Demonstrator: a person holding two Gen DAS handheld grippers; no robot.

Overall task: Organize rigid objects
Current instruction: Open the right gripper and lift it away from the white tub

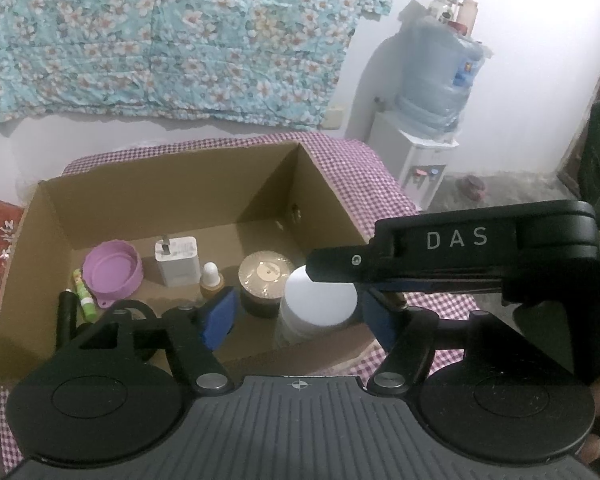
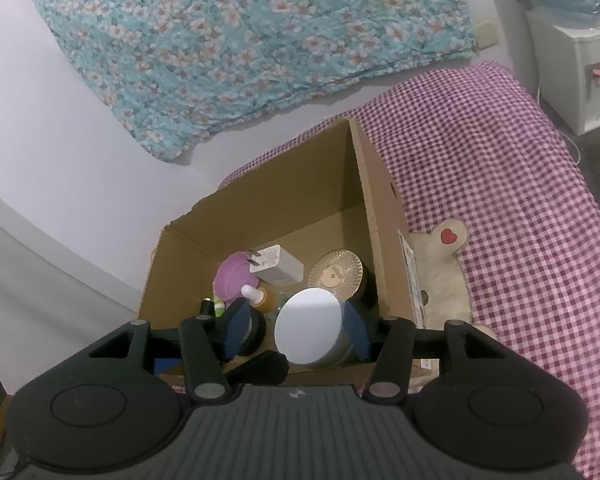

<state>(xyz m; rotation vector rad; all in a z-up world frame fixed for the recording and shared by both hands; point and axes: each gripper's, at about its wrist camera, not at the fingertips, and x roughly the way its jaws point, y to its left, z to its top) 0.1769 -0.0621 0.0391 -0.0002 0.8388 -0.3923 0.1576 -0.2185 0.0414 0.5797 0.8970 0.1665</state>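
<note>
Straddling the jar [image 1: 320,308] from two sides: left gripper [image 1: 300,320] and right gripper [image 2: 298,330] both angled down into the box [image 1: 172,196], both with jaws apart.

Left gripper: open, no grip. Clear gap between the left pad and the jar wall; right pad close to the wall, contact not confirmable.

Right gripper: open likewise. Wide gap on the left pad's side; right pad just beside the white lid, not seen pressing. Body crossing above the left gripper's right finger, hence crowded access.

Jar position: upright on the box floor, in the near right corner, just beside the gold jar [image 1: 266,276]. Likely set there to fill the row along the near and right walls.

Other contents, grouped to the left: dropper [image 1: 211,280], charger [image 1: 177,260], bowl [image 1: 112,274], green tube [image 1: 85,300]. Tall items upright, presumably to save floor space and prevent rolling.

Box resting on the checked cloth [image 2: 500,160], open side up for access from above.

Judged step: jar deposited, both tools free to clear the box.
</note>
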